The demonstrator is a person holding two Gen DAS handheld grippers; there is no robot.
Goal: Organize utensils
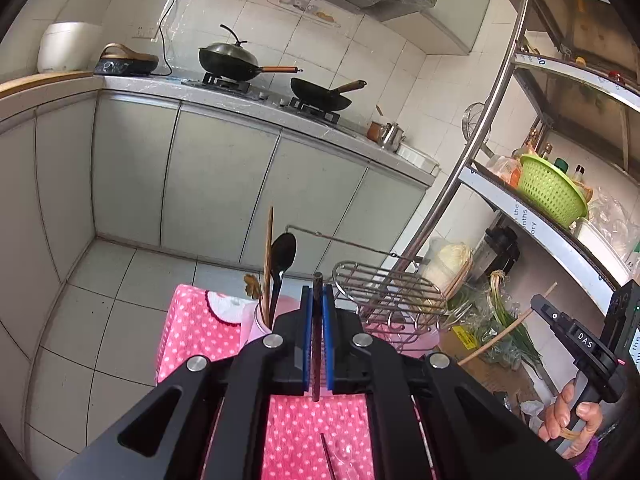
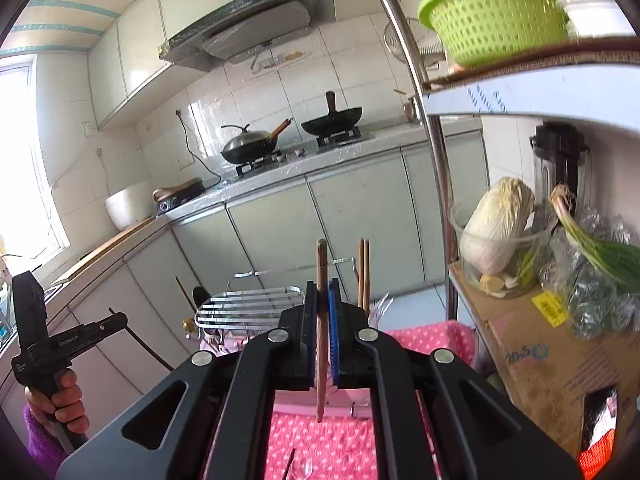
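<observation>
My left gripper [image 1: 317,294] is shut on a dark chopstick [image 1: 317,360] that stands upright between its blue pads, above the pink dotted tablecloth [image 1: 188,332]. Just beyond it a pink cup [image 1: 256,326] holds a black spoon [image 1: 283,252] and a wooden spatula [image 1: 269,248]. My right gripper [image 2: 322,286] is shut on a pale wooden chopstick [image 2: 321,360], also upright. Behind it two more wooden chopsticks [image 2: 364,272] stand up. Each gripper shows in the other's view, at the frame edge, held in a hand. A loose chopstick [image 1: 329,456] lies on the cloth below.
A wire dish rack [image 1: 392,292] stands at the table's far side. To the right is a metal shelf [image 2: 436,160] with a green basket [image 2: 492,16], a cabbage [image 2: 496,228] and a cardboard box [image 2: 532,344]. Cabinets and a stove counter [image 1: 248,100] with two woks lie beyond.
</observation>
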